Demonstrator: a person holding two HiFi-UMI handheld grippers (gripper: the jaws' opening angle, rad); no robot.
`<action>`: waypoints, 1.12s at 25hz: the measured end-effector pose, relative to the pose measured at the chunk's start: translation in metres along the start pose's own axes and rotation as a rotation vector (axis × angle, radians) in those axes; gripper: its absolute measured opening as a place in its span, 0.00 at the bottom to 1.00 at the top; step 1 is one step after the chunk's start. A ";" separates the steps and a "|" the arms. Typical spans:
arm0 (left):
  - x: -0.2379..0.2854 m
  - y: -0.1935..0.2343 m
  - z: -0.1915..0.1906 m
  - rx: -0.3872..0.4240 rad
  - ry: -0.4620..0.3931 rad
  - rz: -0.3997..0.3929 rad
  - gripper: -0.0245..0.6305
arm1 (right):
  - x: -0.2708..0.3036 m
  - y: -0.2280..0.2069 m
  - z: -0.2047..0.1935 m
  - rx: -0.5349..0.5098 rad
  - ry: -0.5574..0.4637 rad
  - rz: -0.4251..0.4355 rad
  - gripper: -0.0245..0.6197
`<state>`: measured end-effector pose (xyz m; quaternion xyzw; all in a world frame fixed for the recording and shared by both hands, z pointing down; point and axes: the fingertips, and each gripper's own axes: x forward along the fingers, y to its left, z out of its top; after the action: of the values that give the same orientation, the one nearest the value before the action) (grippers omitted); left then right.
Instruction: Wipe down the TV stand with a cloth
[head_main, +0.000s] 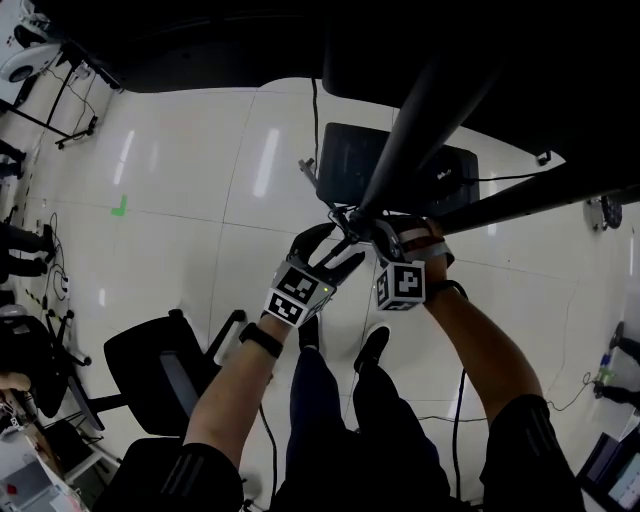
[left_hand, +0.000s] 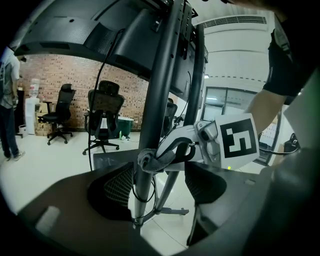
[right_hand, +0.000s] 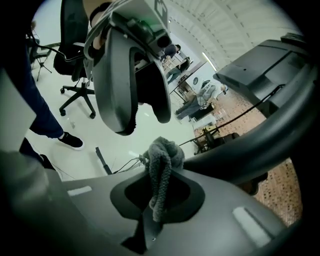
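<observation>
The TV stand's dark pole (head_main: 420, 110) slants down to its flat base (head_main: 350, 160) on the white floor. My right gripper (head_main: 365, 232) is shut on a grey cloth (right_hand: 161, 165) and presses it against the pole (right_hand: 260, 140). In the left gripper view the cloth (left_hand: 146, 160) sits bunched on the pole (left_hand: 160, 90). My left gripper (left_hand: 157, 187) is open, one jaw on each side of the pole, just below the cloth. In the head view the left gripper (head_main: 335, 250) sits close beside the right one. The TV's back (left_hand: 75, 30) hangs overhead.
A black office chair (head_main: 160, 370) stands at my lower left, and more chairs (left_hand: 102, 107) stand by a brick wall. Cables (head_main: 460, 400) trail over the floor. My shoes (head_main: 370, 350) are near the stand's base. A person (left_hand: 7, 100) stands far left.
</observation>
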<state>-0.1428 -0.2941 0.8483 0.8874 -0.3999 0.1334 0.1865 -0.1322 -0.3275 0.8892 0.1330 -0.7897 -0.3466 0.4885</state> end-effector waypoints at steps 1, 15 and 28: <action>0.003 0.002 -0.006 -0.008 0.001 -0.002 0.56 | 0.006 0.006 -0.003 0.005 0.008 0.007 0.07; 0.029 0.023 -0.070 -0.087 0.055 0.008 0.56 | 0.075 0.076 -0.036 0.116 0.098 0.086 0.07; -0.013 -0.086 0.034 0.012 -0.019 -0.049 0.56 | -0.095 0.000 0.008 0.538 -0.242 0.012 0.08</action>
<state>-0.0825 -0.2480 0.7934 0.8991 -0.3793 0.1226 0.1807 -0.0929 -0.2724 0.8221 0.2108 -0.9065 -0.1353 0.3398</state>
